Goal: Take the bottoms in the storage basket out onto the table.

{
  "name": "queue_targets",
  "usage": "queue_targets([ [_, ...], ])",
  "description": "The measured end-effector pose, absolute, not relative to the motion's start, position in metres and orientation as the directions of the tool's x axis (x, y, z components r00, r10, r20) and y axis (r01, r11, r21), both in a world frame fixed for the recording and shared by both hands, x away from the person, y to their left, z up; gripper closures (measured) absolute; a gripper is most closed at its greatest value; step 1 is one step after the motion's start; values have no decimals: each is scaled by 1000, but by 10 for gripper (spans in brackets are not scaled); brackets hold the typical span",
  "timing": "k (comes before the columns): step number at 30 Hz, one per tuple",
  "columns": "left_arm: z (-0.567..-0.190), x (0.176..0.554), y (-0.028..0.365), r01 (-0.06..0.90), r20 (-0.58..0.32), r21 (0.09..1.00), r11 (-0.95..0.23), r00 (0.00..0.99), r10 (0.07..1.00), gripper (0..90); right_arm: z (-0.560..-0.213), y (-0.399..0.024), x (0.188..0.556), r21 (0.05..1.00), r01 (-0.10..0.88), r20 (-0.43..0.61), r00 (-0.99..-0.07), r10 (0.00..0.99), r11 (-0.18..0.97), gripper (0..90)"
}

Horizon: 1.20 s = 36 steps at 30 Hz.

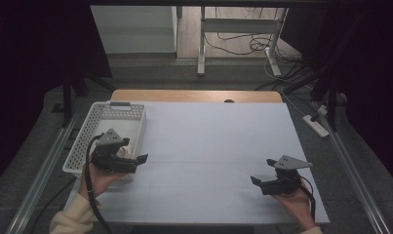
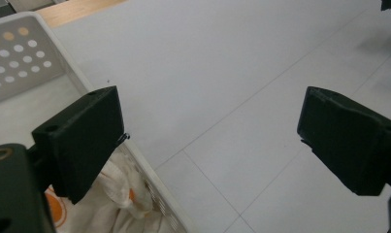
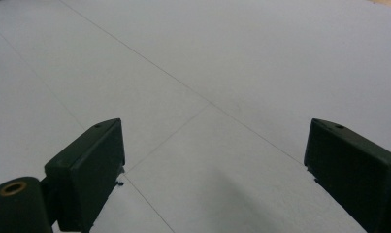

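Spreading across most of the high view, the white counter (image 1: pixel 208 146) is carrying everything, with faint seam lines crossing its surface. Sitting at the counter's left edge is a white perforated basket (image 1: pixel 94 127), its long side running away from the person. Inside the basket's near end a crumpled white cloth (image 2: pixel 113 194) with an orange patch is lying against the wall. The left gripper (image 1: pixel 134 160) is hovering over that near end of the basket, one finger above the cloth and the other out past the basket's rim over bare counter — its fingers (image 2: pixel 81 141) are spread wide, grasping nothing. Well away from the basket, near the counter's right front corner, the right gripper (image 1: pixel 264 171) is pointing back toward the basket — its fingers (image 3: pixel 89 170) are likewise released, with bare counter between them.
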<state>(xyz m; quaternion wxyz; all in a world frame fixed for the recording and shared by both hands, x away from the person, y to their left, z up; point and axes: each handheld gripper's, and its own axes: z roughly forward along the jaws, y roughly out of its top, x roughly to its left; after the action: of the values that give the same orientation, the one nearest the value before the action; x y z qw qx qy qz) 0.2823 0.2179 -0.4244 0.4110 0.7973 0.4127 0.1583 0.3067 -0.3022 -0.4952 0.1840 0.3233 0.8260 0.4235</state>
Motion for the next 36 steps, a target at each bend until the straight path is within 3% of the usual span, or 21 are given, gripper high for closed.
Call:
queue_targets([
  [36, -420, 320, 227, 555, -93, 777, -297, 568, 818, 92, -498, -301, 308, 812, 380, -28, -733, 679, 443, 76],
])
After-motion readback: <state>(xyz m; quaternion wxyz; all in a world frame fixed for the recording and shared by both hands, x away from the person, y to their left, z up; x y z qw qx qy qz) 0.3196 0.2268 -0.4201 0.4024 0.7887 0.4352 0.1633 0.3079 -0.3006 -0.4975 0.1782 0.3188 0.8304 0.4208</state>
